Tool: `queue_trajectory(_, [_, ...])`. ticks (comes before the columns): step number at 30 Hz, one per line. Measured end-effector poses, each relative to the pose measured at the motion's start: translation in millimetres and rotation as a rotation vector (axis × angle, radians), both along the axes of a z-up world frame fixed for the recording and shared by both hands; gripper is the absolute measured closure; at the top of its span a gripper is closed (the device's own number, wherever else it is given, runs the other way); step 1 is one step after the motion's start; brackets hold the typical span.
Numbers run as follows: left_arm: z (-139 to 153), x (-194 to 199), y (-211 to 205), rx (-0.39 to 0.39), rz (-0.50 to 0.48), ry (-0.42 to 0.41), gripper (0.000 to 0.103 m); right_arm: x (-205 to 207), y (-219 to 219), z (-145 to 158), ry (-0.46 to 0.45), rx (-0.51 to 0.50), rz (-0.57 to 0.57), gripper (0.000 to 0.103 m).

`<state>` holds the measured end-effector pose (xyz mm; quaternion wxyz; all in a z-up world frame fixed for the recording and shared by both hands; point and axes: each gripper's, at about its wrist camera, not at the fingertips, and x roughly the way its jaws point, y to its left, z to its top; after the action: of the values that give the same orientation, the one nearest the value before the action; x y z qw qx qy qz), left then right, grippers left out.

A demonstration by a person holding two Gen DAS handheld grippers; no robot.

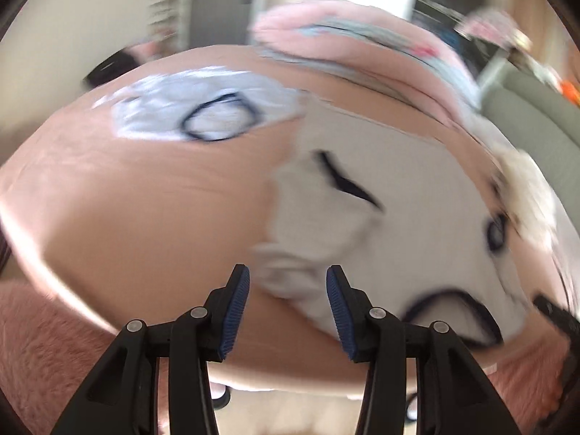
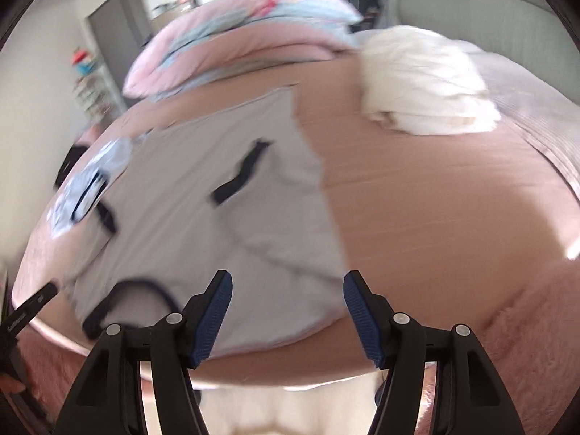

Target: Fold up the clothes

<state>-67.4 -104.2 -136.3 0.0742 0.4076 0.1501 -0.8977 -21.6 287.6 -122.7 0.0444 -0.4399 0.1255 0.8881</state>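
Left wrist view shows the left tongs (image 1: 288, 281) spread partway with nothing between the blue pads (image 1: 235, 308) — they hang over the near edge of a pink bed (image 1: 145, 199). A white shirt (image 1: 362, 217) with dark trim lies crumpled on the sheet just beyond them; a second white garment (image 1: 203, 108) lies farther back. Blur hides any writing. Right wrist view shows the right tongs (image 2: 288, 284) spread wide, empty, above the shirt's near hem. A cream bundle (image 2: 424, 87) and a pink pillow (image 2: 235, 36) sit behind.
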Motion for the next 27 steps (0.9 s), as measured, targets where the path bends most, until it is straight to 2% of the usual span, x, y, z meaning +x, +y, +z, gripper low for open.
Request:
queue_trajectory(3, [-11, -13, -27, 0.120, 0.034, -0.017, 0.062, -5, 30, -6, -0.054, -0.047, -0.114, 0.039])
queue_trajectory(5, [-5, -23, -31, 0.146, 0.006, 0.030, 0.062, -5, 44, -12, -0.066, -0.114, -0.176, 0.039])
queue_trajectory(7, [1, -38, -25, 0.137, -0.054, 0.046, 0.062, -4, 50, -13, -0.055, -0.125, -0.208, 0.039])
queue_trajectory(8, [1, -46, -20, 0.110, -0.077, 0.027, 0.062, -5, 50, -14, -0.057, -0.105, -0.205, 0.039])
queue_trajectory(10, [-14, -60, -10, 0.028, -0.088, -0.082, 0.062, -8, 51, -14, -0.062, -0.064, -0.199, 0.039])
queue_trajectory(12, [-30, -59, -7, 0.027, -0.081, -0.157, 0.062, -15, 49, -24, -0.100, -0.004, -0.179, 0.039])
queue_trajectory(15, [-32, -40, -8, 0.034, -0.052, -0.144, 0.062, -17, 33, -31, -0.144, 0.139, -0.121, 0.038])
queue_trajectory(18, [-29, -26, -9, 0.044, -0.029, -0.157, 0.062, -6, 25, -32, -0.161, 0.165, -0.104, 0.036])
queue_trajectory(19, [-28, -21, -11, 0.060, -0.018, -0.156, 0.062, -3, 25, -32, -0.164, 0.155, -0.104, 0.036])
queue_trajectory(21, [-27, -12, -18, 0.141, 0.011, -0.127, 0.062, 0, 35, -31, -0.164, 0.077, -0.118, 0.036])
queue_trajectory(23, [-29, -6, -25, 0.245, 0.021, -0.094, 0.062, 10, 47, -25, -0.129, -0.051, -0.141, 0.036])
queue_trajectory(27, [-39, -9, -24, 0.423, -0.039, -0.105, 0.062, 26, 57, -21, -0.100, -0.256, -0.096, 0.036])
